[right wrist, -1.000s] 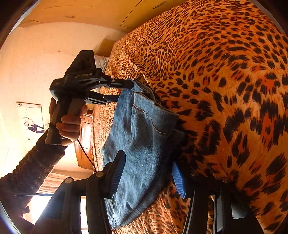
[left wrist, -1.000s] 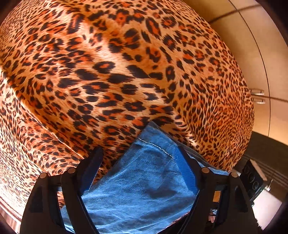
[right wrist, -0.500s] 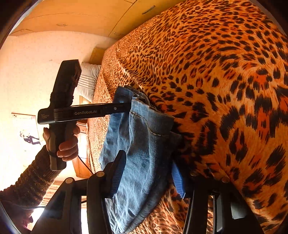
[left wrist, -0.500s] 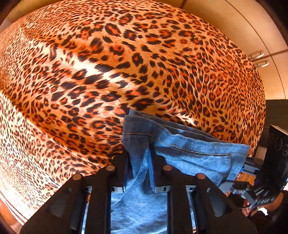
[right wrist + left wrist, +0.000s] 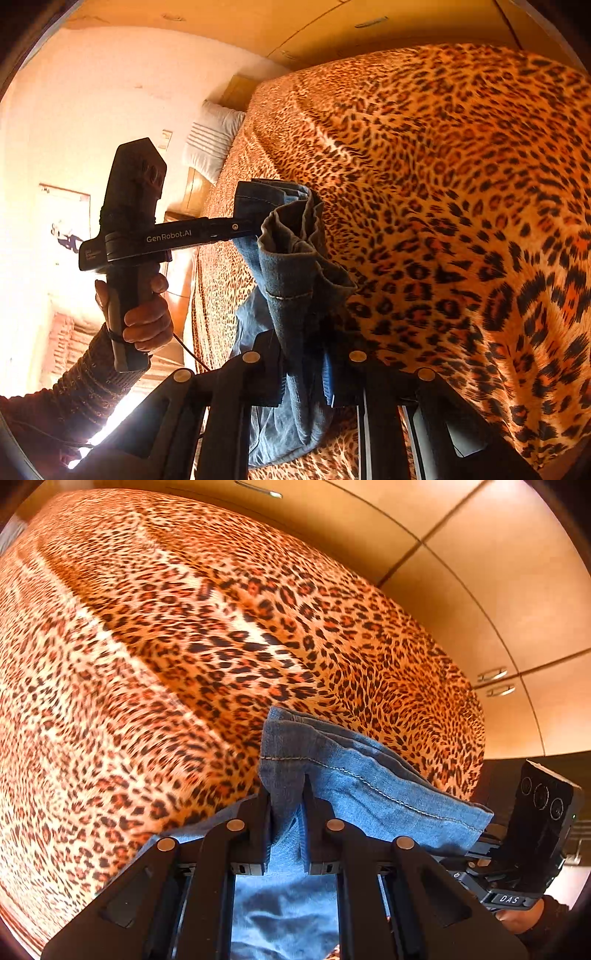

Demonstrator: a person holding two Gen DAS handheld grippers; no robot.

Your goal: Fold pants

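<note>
Pants: blue denim, bunched and lifted above the bed, held at a stitched hem edge by both tools; the rest of the cloth hangs down toward the leopard cover.
Pants from the right view: the hem opening gapes between the two grips, showing the darker inside of the fabric; a lower fold trails onto the cover near the bottom of the frame.
Left hand-held gripper: clenched on the pants, its two black fingers pressed close together with a pinch of denim standing up between them.
Left hand-held gripper seen from the right view: reaches in from the left, tip buried in the far corner of the hem; the lettering "GenRobot.AI" reads along its side.
Left hand: wrapped around the black handle, with a brown knit sleeve at the wrist.
Right hand-held gripper: clamped on the near part of the hem, denim squeezed between its fingers and draping below them.
Right tool in the left view: black body at the right edge, beside the far end of the hem.
Bed: covered by a leopard-print spread, creased in long ridges.
Pillow: white with grey stripes, at the head of the bed.
Cupboards: tan doors with metal handles, beyond the bed.
Wall picture: hangs on the pale wall behind the left hand.
</note>
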